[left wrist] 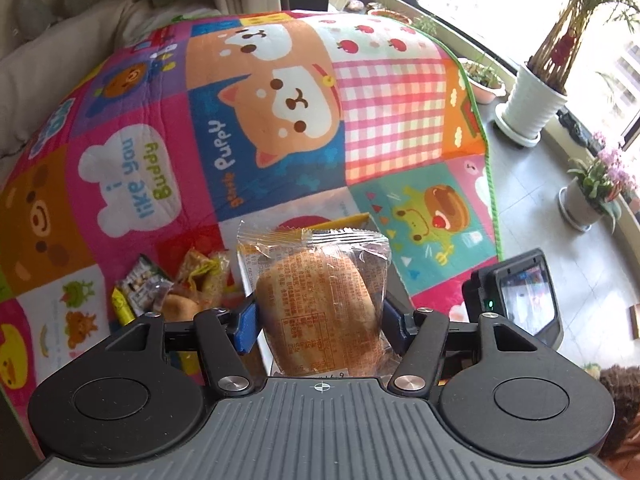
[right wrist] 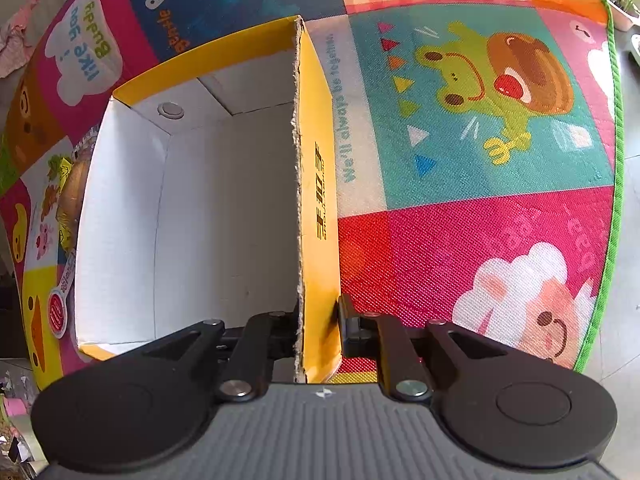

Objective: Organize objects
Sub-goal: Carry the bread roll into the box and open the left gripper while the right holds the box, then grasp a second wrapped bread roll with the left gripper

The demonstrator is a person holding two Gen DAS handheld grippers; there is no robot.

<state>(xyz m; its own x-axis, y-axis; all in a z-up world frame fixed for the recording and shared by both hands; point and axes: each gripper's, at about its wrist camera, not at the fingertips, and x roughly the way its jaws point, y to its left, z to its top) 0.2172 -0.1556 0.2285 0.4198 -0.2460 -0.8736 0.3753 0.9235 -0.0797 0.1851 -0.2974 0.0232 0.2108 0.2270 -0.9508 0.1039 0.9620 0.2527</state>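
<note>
Left gripper (left wrist: 320,312): fingers clenched on a wrapped bread bun (left wrist: 320,300), held above the play mat (left wrist: 160,128).
Right gripper (right wrist: 318,332): fingers pinch the right wall of the yellow box (right wrist: 316,184); the box stands on the mat, white inside.
Snack packets (left wrist: 176,288): piled on the mat, left of the bun.
Potted plants (left wrist: 532,96): far right, by the window.
</note>
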